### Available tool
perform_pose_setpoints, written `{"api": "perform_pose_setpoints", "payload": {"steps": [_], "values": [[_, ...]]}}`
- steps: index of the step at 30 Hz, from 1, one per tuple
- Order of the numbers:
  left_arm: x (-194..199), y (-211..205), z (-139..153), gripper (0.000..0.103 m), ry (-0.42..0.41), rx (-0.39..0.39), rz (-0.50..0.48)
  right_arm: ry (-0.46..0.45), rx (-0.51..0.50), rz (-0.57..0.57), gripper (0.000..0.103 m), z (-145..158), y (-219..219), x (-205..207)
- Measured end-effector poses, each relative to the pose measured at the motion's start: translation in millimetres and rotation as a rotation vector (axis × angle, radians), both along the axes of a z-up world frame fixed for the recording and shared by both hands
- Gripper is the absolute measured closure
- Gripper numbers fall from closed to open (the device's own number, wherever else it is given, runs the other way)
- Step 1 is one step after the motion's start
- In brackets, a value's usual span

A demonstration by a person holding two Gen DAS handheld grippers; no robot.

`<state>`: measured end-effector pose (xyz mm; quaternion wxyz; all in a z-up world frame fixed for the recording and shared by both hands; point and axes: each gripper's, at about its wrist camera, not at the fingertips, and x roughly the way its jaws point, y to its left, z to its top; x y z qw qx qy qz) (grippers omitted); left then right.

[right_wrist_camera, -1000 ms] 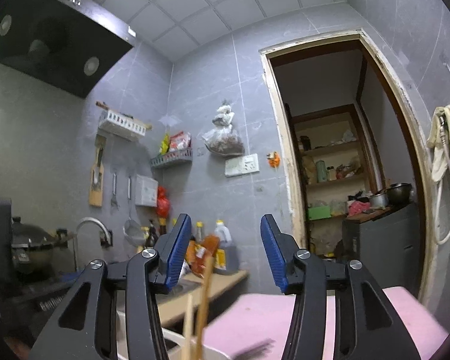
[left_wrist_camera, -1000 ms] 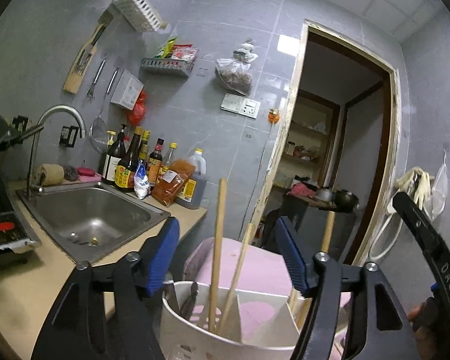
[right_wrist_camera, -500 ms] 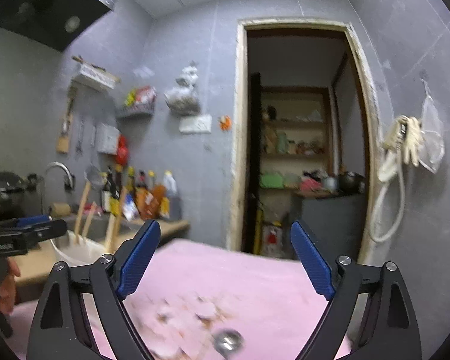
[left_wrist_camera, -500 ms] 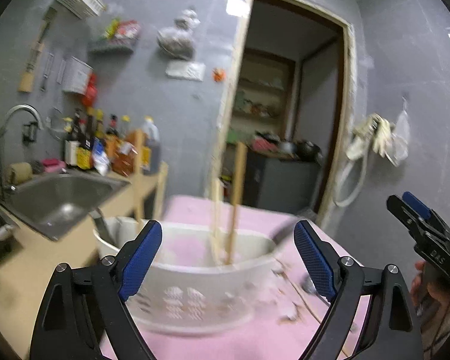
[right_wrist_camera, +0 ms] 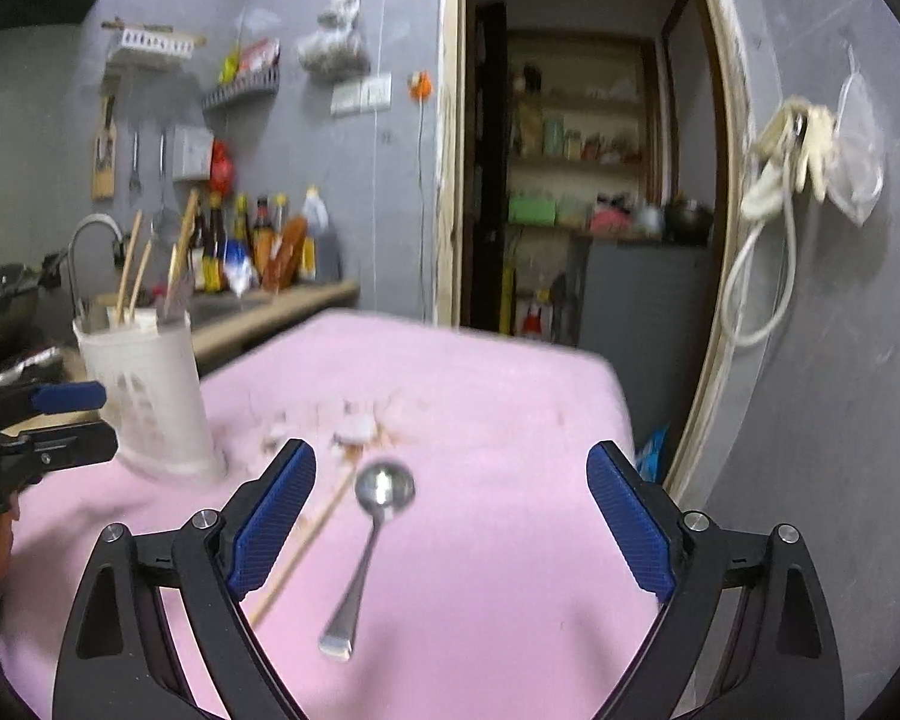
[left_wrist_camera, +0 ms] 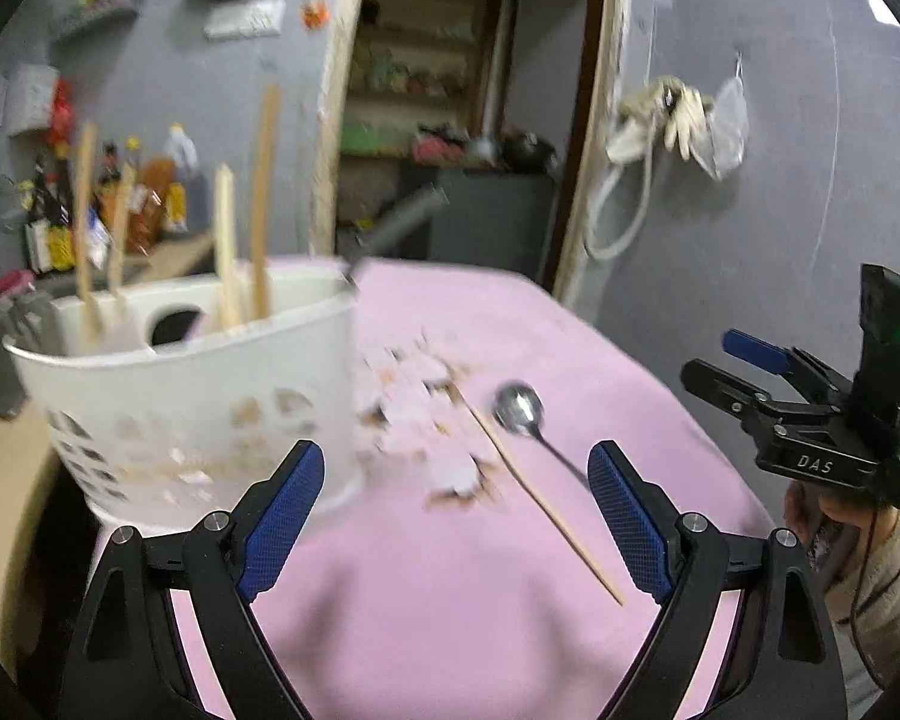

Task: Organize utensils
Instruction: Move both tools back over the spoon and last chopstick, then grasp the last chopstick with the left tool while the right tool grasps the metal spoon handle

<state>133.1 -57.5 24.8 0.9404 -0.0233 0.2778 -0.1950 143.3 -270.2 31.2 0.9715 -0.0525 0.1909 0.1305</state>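
Note:
A white perforated utensil holder (left_wrist_camera: 198, 396) (right_wrist_camera: 150, 396) stands on the pink-covered table (left_wrist_camera: 450, 630) with several wooden chopsticks (left_wrist_camera: 261, 204) upright in it. A metal spoon (left_wrist_camera: 519, 408) (right_wrist_camera: 384, 489) and one loose chopstick (left_wrist_camera: 540, 498) (right_wrist_camera: 306, 540) lie flat on the cloth beside it. My left gripper (left_wrist_camera: 456, 510) hovers open over the cloth, the holder just beyond its left finger. Hanging open above the spoon is my right gripper (right_wrist_camera: 450, 516), the spoon's handle lying between its fingers but untouched. Each gripper shows at the edge of the other's view: the right one (left_wrist_camera: 750, 372) and the left one (right_wrist_camera: 60, 414).
A torn, stained patch (left_wrist_camera: 426, 420) marks the cloth near the holder. Left of the table runs a counter with sauce bottles (right_wrist_camera: 258, 246) and a sink tap (right_wrist_camera: 90, 234). Behind is an open doorway (right_wrist_camera: 582, 180); a grey wall with a hose and gloves (right_wrist_camera: 798, 138) borders the table's right.
Both grippers tipped down from the wall and holder toward the tabletop, and both jaws spread wider. The spoon and loose chopstick have come into view.

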Motion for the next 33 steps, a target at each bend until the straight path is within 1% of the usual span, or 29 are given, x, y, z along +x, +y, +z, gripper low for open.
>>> {"api": "perform_pose_setpoints", "payload": {"steps": [3,5,7,11,13,15,16,18,19,21,24,29,33], "values": [[13.0,-10.0,-7.3,0.017,0.095,0.008,-0.03,0.075,0.003,0.011,0.011,-11.6,-7.0,4.2],[19.6,-16.7,-11.7,0.017,0.141,0.027,-0.047,0.118,-0.007,0.015,0.011,-18.8,-10.7,6.3],[23.7,-22.5,-14.9,0.017,0.16,0.048,-0.057,0.155,-0.019,0.027,0.012,-25.5,-12.2,7.3],[29.9,-34.2,-20.9,0.02,0.195,0.073,-0.097,0.231,-0.044,0.061,0.018,-34.8,-11.3,9.9],[36.2,-39.4,-22.1,0.025,0.211,0.082,-0.112,0.255,-0.047,0.071,0.021,-38.6,-12.0,10.4],[44.5,-45.7,-26.7,0.037,0.241,0.095,-0.13,0.276,-0.043,0.074,0.025,-40.5,-13.7,12.4],[48.1,-48.1,-28.5,0.04,0.257,0.099,-0.137,0.286,-0.04,0.074,0.027,-41.4,-14.7,13.3],[59.1,-52.7,-34.5,0.049,0.3,0.102,-0.147,0.302,-0.036,0.075,0.03,-42.0,-15.5,15.1],[64.6,-54.0,-37.7,0.051,0.321,0.101,-0.147,0.31,-0.037,0.077,0.033,-42.8,-15.9,15.8],[76.3,-55.5,-44.4,0.061,0.364,0.096,-0.143,0.33,-0.04,0.085,0.036,-44.8,-16.1,18.2],[89.4,-57.8,-50.0,0.068,0.391,0.088,-0.13,0.36,-0.04,0.102,0.04,-47.3,-14.7,23.6],[106.4,-59.6,-52.6,0.074,0.414,0.074,-0.121,0.397,-0.061,0.127,0.044,-52.9,-7.7,31.5],[112.8,-61.3,-53.2,0.085,0.427,0.081,-0.116,0.407,-0.083,0.141,0.045,-54.2,-4.0,40.7]]}}
